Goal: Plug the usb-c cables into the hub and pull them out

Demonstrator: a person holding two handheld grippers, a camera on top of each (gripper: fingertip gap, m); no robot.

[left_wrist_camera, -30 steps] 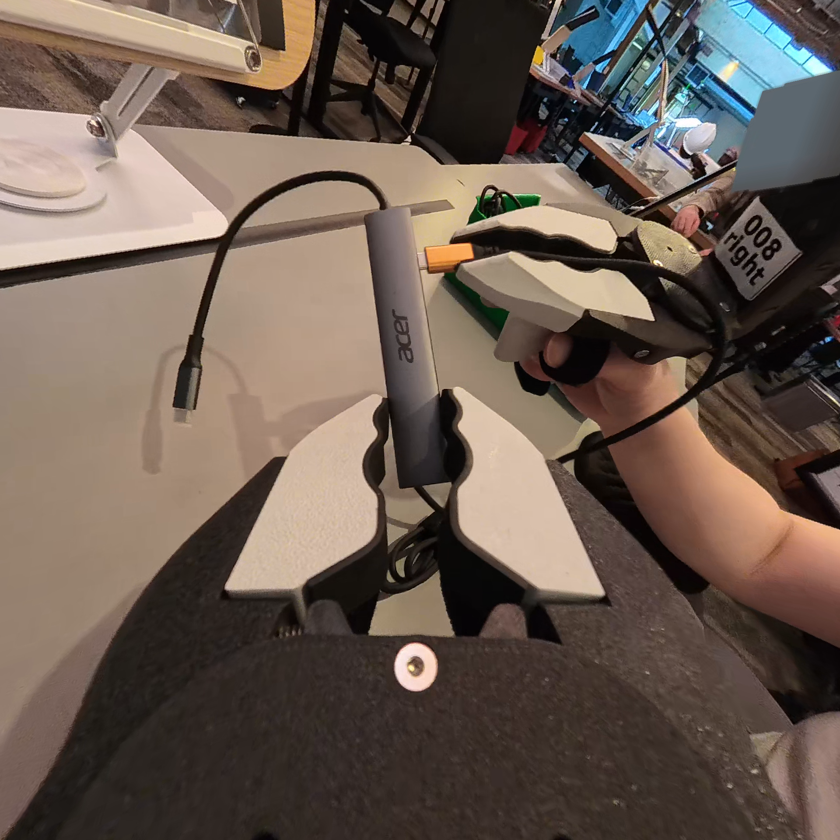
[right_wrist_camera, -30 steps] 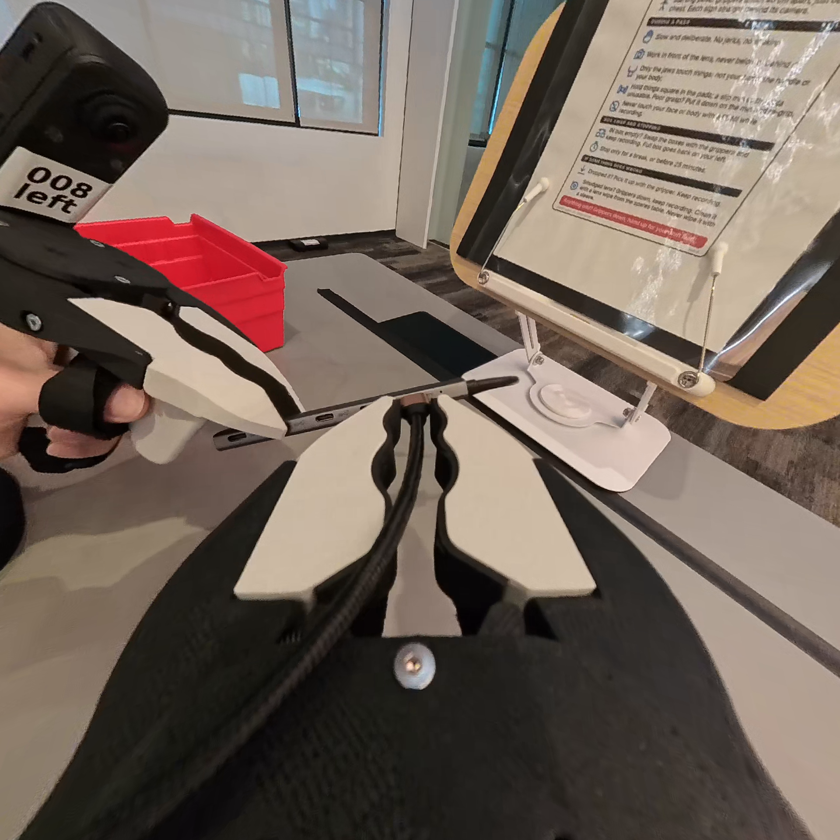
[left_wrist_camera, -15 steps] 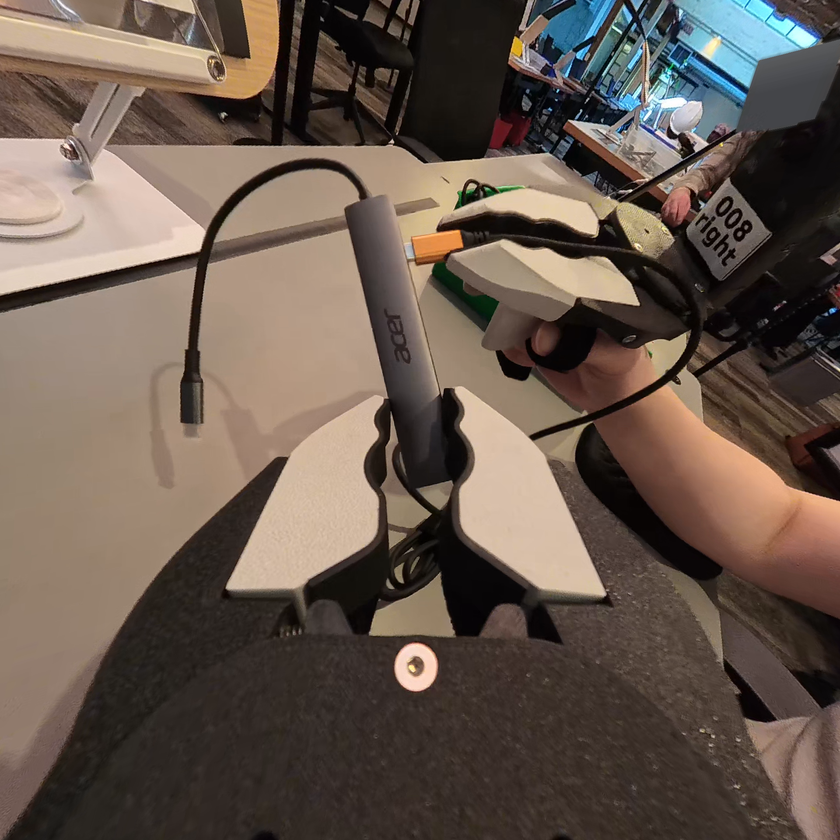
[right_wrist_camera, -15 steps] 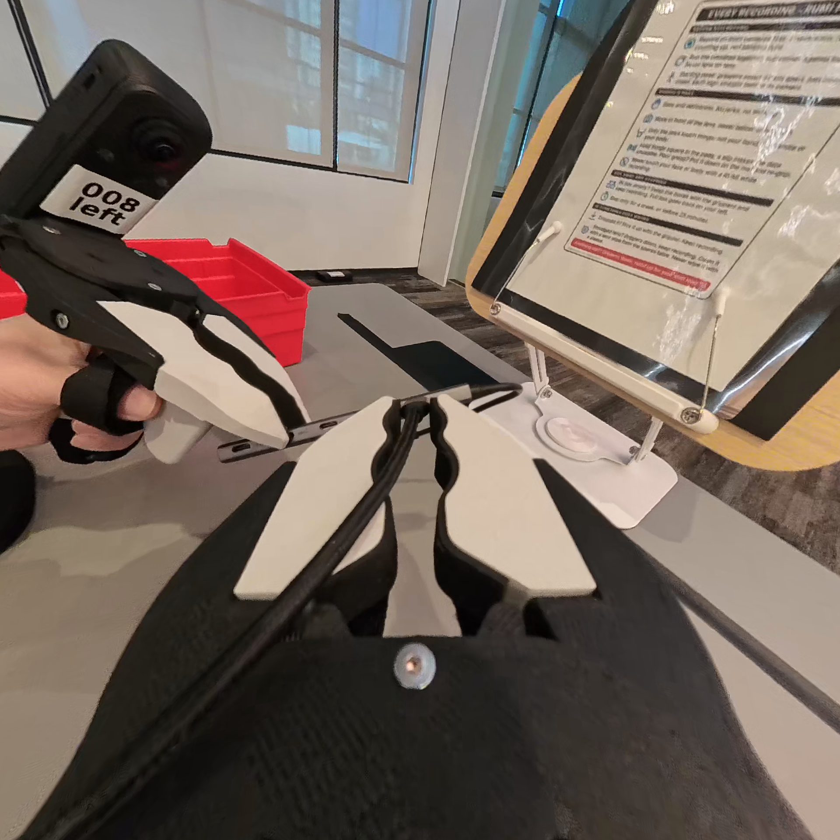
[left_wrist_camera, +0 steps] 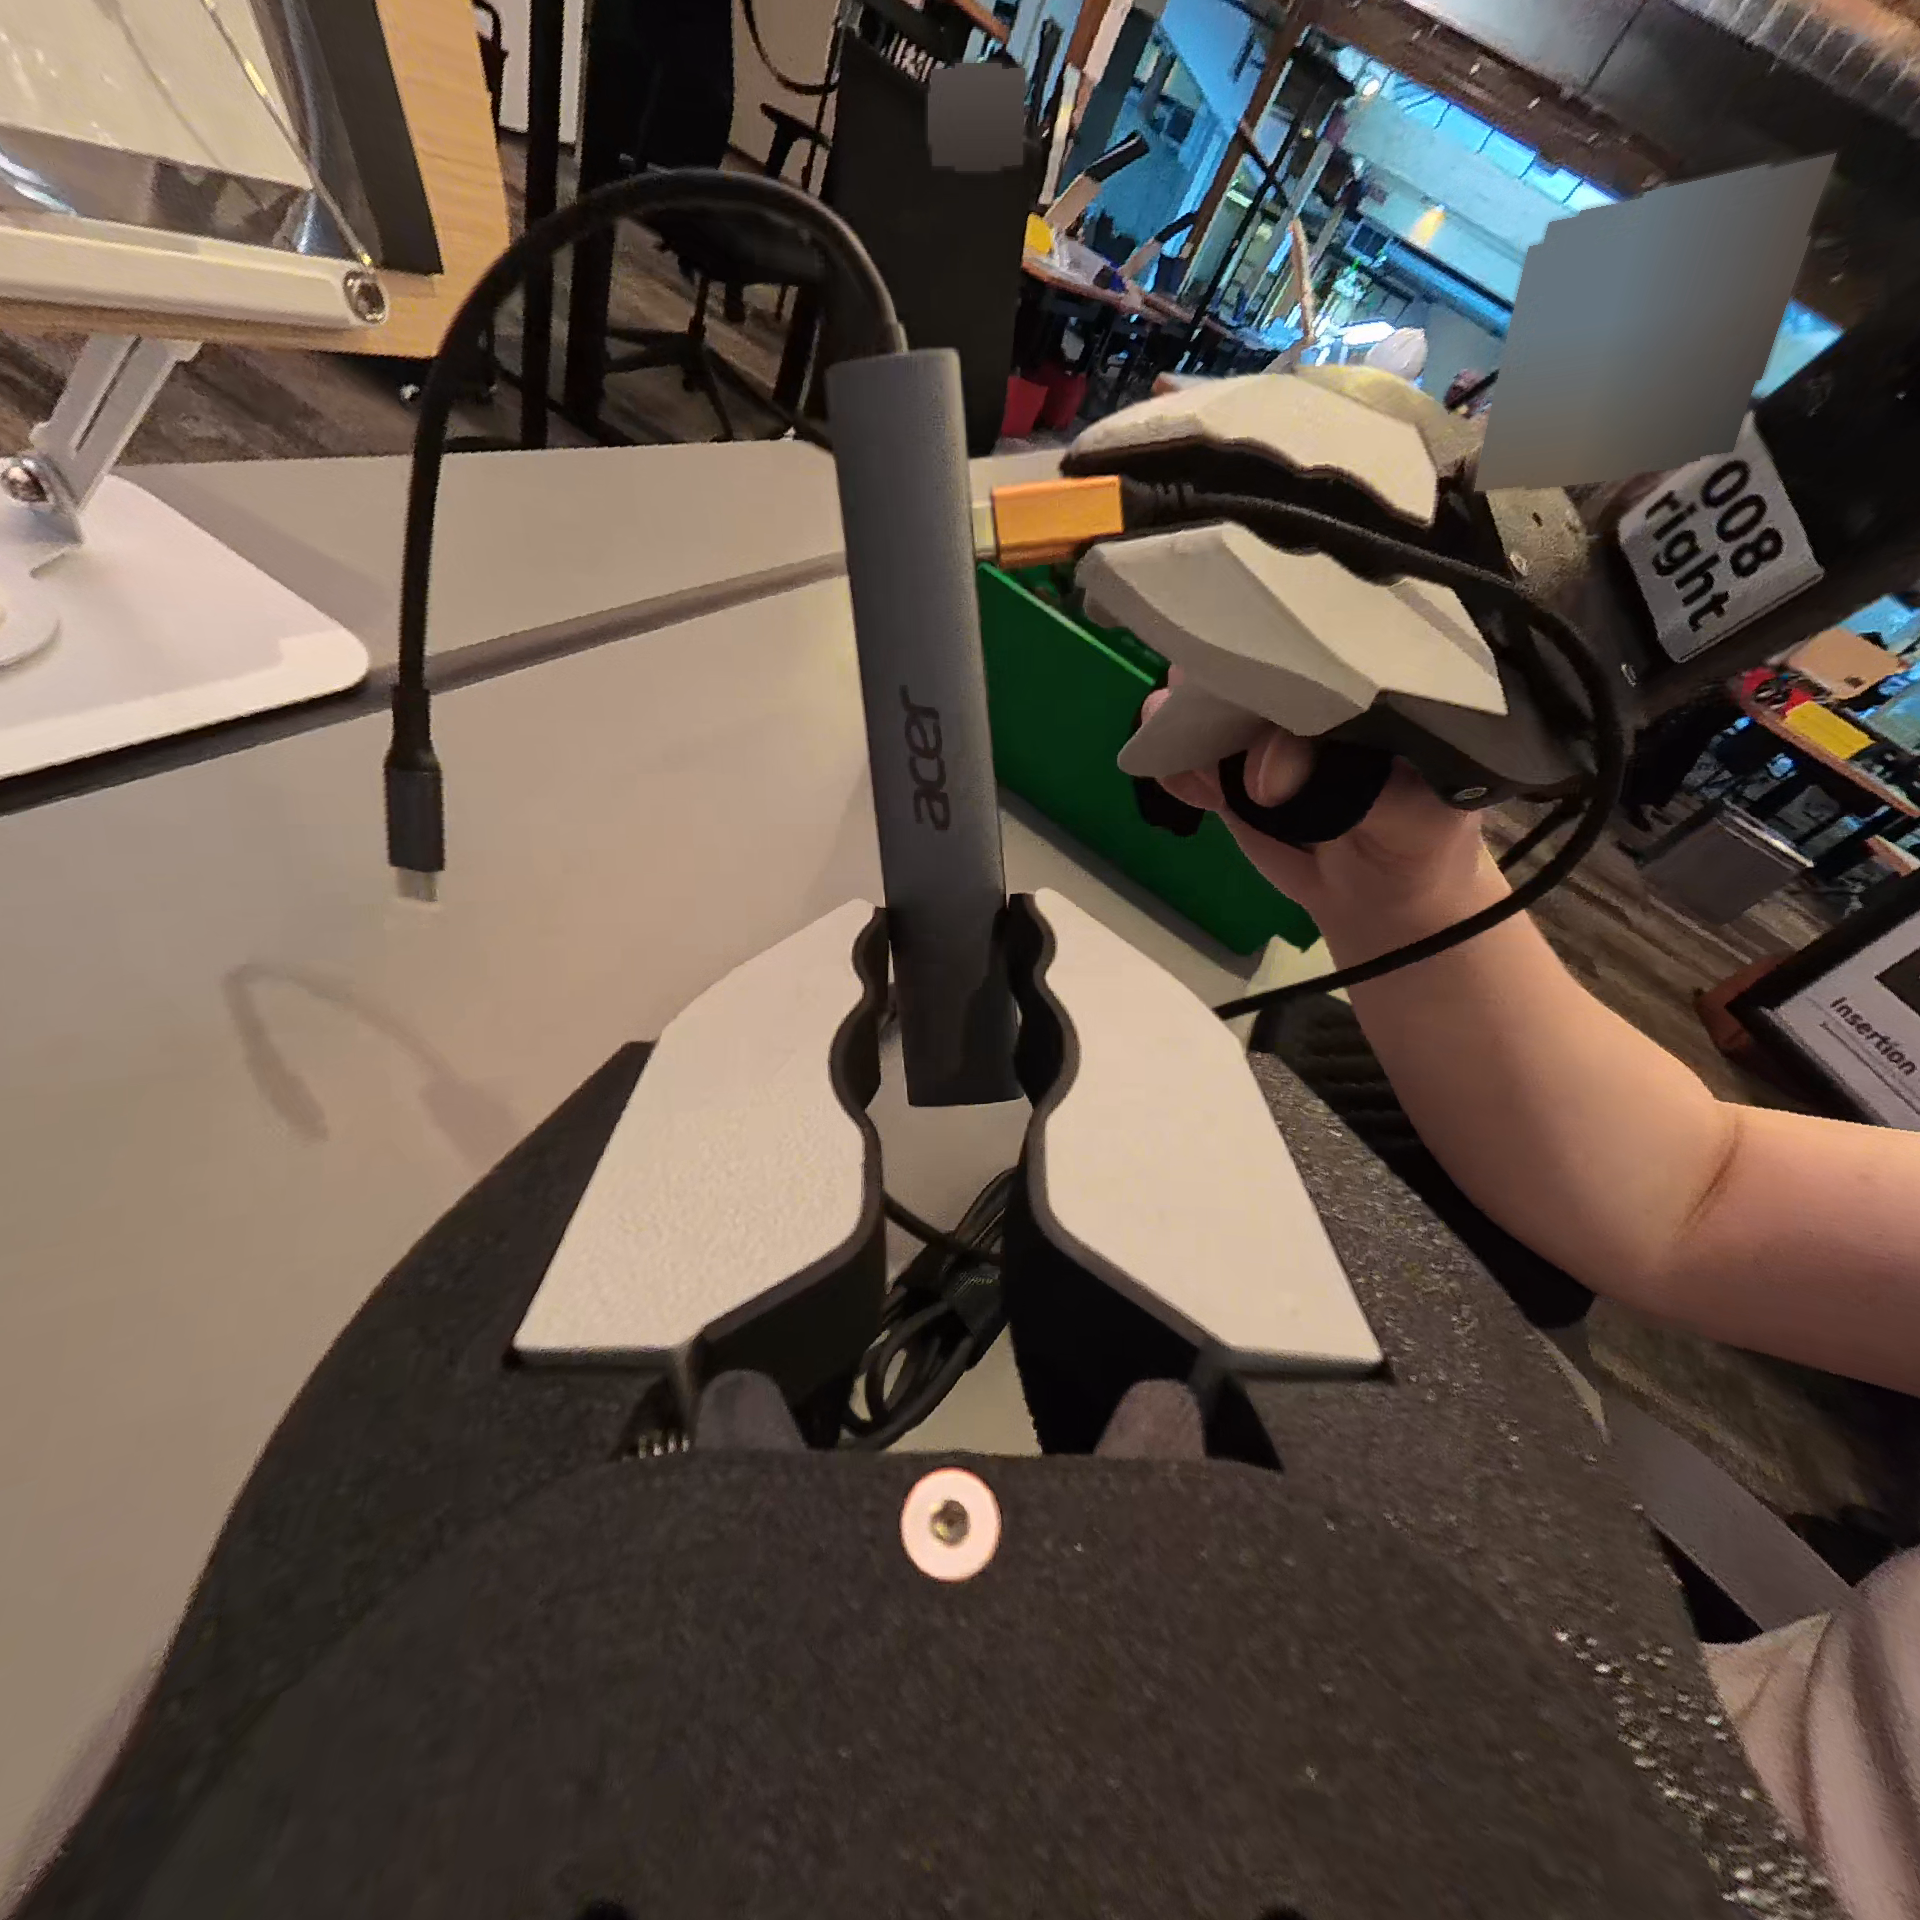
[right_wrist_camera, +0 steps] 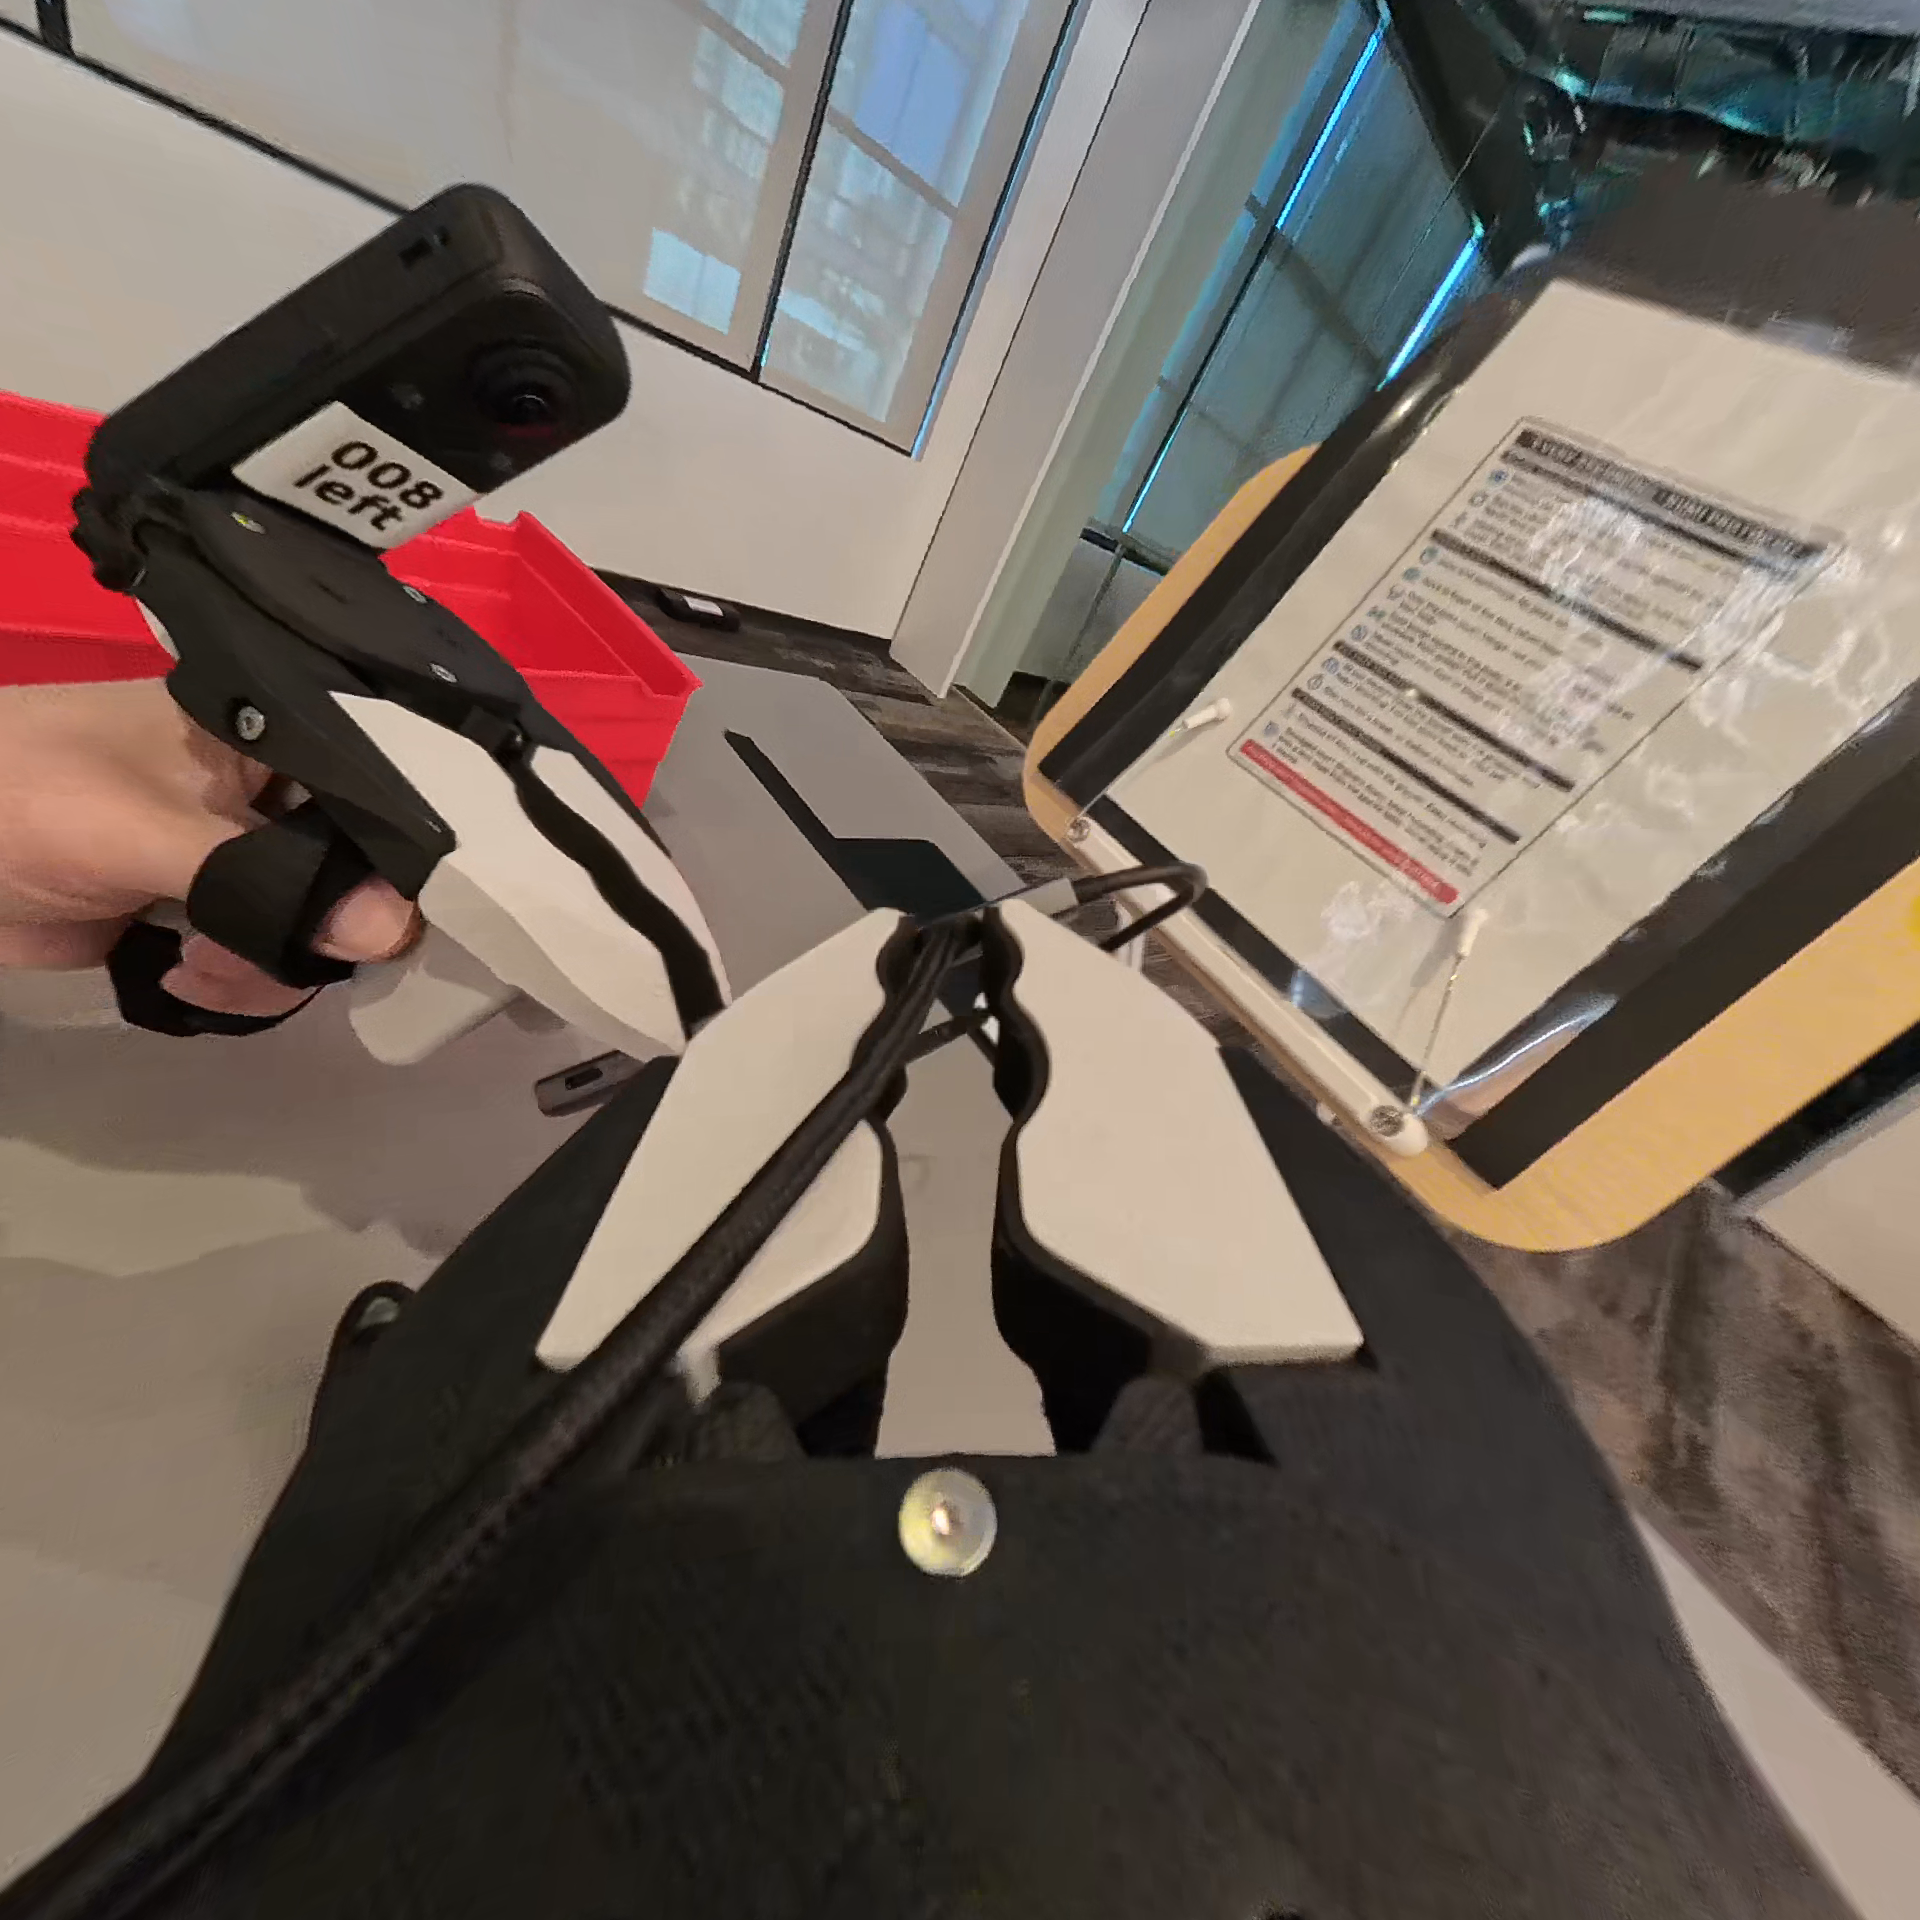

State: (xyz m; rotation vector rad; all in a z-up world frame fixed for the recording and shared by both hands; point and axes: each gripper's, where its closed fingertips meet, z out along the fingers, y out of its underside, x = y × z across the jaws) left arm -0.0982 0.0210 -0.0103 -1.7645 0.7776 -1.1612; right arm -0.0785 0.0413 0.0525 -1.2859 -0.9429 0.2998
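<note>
- Grey hub [left_wrist_camera: 925, 665] is clamped at its lower end by the left gripper [left_wrist_camera: 951, 997], long axis pointing to 12 o'clock
- orange plug [left_wrist_camera: 1055, 516], pinched by the right gripper [left_wrist_camera: 1112, 520], meets its side from 3 o'clock; seating cannot be told

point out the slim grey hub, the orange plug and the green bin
slim grey hub [left_wrist_camera: 925, 665], left wrist view, middle of its body
orange plug [left_wrist_camera: 1058, 516], left wrist view, its orange shell
green bin [left_wrist_camera: 1049, 727], left wrist view, its side wall
</note>
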